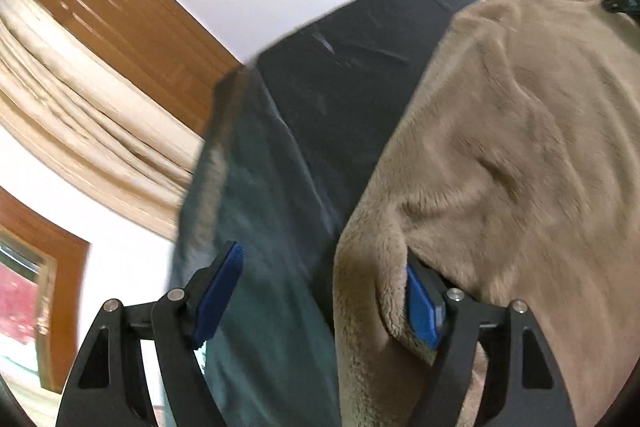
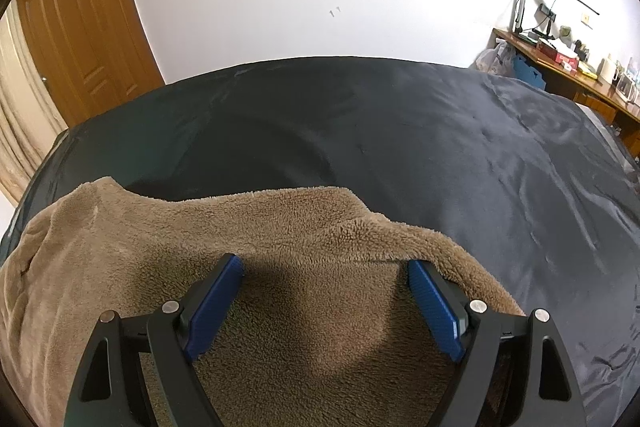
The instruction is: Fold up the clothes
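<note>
The tan fleece garment (image 2: 256,251) is thick and shaggy, its pile nubbly and looped close up, and it lies rumpled on a bed covered with a smooth, dark, faintly shiny sheet (image 2: 460,147) that shows creases and quilted seams; in the right wrist view the garment spreads under and ahead of the right gripper (image 2: 324,267), reaching off to its left, with a rolled edge running ahead of the blue ribbed fingertips (image 2: 216,303); the right gripper's jaws stand wide apart, holding nothing, the right-hand pad just touching or tucked under that rolled edge, which of the two I cannot tell.

In the left wrist view, which is tilted and blurred, the left gripper (image 1: 324,271) is likewise spread wide and grips nothing; the fleece (image 1: 520,147) bulks ahead and to its right, a fold of it wrapping over the right-hand blue pad (image 1: 420,311), while the left-hand pad stands free over the dark sheet (image 1: 288,155).

Far ahead and to the right of the right gripper a wooden desk (image 2: 568,71) carries a red box, a lamp arm and small items too small to name; to the left a brown panelled door (image 2: 84,39) and a beige pleated curtain (image 2: 24,131).
</note>
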